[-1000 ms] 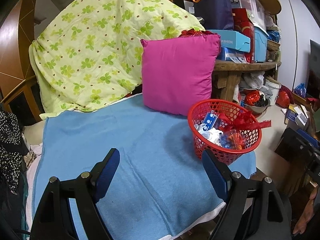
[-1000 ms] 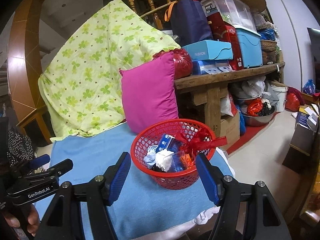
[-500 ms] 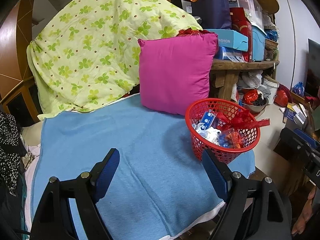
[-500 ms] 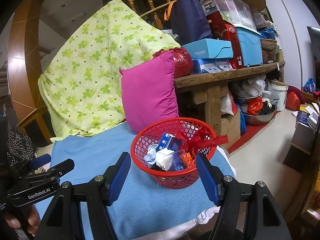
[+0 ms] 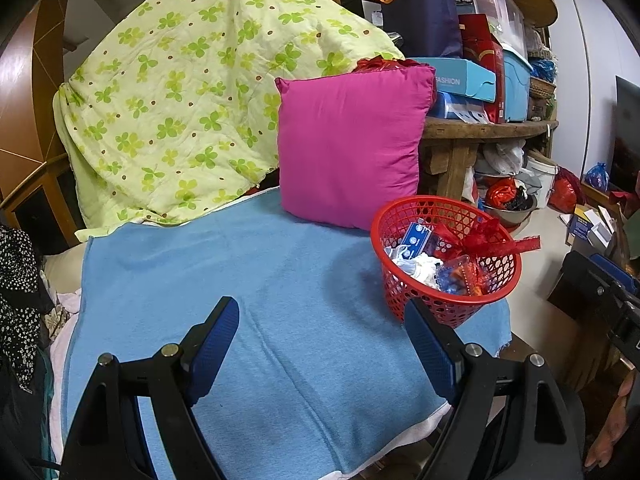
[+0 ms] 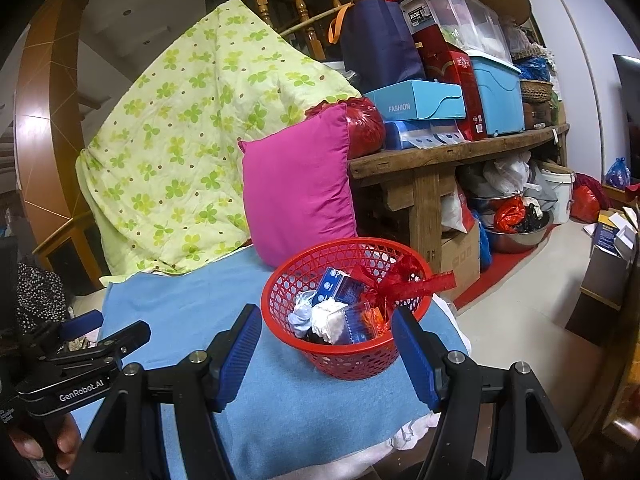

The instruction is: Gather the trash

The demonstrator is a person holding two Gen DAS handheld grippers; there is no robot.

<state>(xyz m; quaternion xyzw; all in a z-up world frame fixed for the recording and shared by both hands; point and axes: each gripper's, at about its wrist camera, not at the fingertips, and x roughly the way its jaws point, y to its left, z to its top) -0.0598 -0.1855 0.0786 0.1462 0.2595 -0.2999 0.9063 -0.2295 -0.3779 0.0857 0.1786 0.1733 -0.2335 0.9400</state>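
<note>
My left gripper hangs low in the frame with its blue pads spread wide, nothing between them, over the blue towel. My right gripper is spread just as wide and empty, its pads framing the near rim of the red basket at lower centre of the right wrist view. The basket stands on the towel near its right edge, just in front of the pink pillow. Inside it lies the trash: white crumpled tissue, blue packets, a clear wrapper and a red ribbon hanging over the rim. The green clover quilt fills the upper left.
</note>
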